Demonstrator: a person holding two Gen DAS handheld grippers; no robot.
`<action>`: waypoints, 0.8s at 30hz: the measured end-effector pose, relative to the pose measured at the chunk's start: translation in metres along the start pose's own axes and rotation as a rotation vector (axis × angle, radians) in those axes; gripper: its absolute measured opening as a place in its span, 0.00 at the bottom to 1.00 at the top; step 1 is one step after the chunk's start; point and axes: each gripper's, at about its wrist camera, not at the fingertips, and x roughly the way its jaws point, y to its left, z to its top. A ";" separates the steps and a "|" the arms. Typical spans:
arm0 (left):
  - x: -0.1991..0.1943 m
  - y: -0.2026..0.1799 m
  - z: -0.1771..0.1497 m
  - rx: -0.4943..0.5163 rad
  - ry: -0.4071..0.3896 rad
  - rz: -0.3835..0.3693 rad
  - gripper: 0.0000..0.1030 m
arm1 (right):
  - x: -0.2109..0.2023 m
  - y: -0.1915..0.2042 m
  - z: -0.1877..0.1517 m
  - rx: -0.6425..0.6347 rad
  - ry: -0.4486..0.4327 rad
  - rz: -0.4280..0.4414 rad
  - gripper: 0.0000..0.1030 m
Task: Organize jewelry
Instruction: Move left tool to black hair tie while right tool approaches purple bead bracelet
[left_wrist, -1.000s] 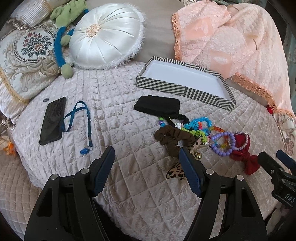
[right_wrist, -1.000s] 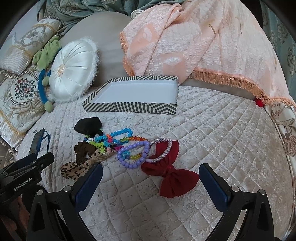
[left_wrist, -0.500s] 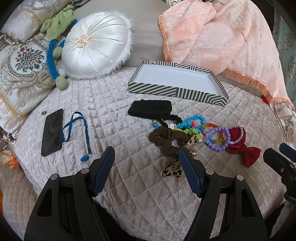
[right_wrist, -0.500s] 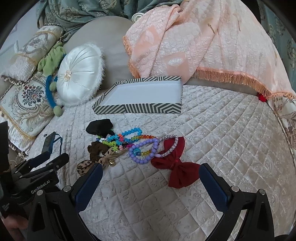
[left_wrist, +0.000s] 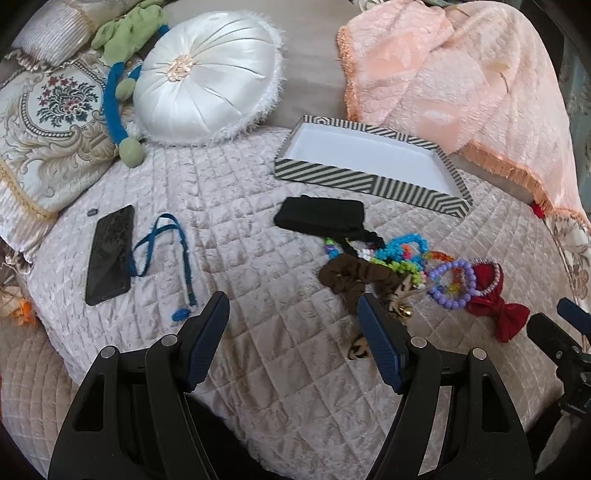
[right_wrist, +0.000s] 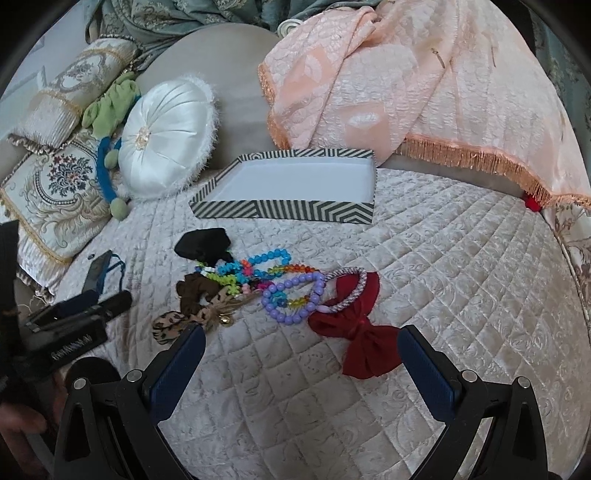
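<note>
Both your grippers, left (left_wrist: 293, 314) and right (right_wrist: 301, 345), gape wide and hold nothing above the quilt (right_wrist: 461, 280). The jewelry pile (right_wrist: 258, 284) lies just short of the one striped tray (right_wrist: 284, 210), tangled so beads can't be counted. Your left finger (left_wrist: 380, 350) hides part of the leopard bow (left_wrist: 357, 347); one phone (left_wrist: 110, 254) lies well left.

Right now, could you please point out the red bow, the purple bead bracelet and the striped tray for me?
red bow (right_wrist: 364, 343): right wrist view, on its knot.
purple bead bracelet (right_wrist: 317, 286): right wrist view, on beads at its right side.
striped tray (right_wrist: 284, 209): right wrist view, on its near striped wall.
</note>
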 end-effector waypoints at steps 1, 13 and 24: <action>0.000 0.002 0.000 -0.001 0.000 0.005 0.70 | 0.001 -0.002 0.000 0.003 0.001 0.003 1.00; 0.011 0.009 0.005 -0.023 0.016 0.038 0.70 | 0.010 -0.010 0.004 0.008 0.000 0.014 1.00; 0.013 0.015 0.010 -0.041 0.017 0.040 0.70 | 0.013 -0.009 0.000 0.003 0.000 0.009 1.00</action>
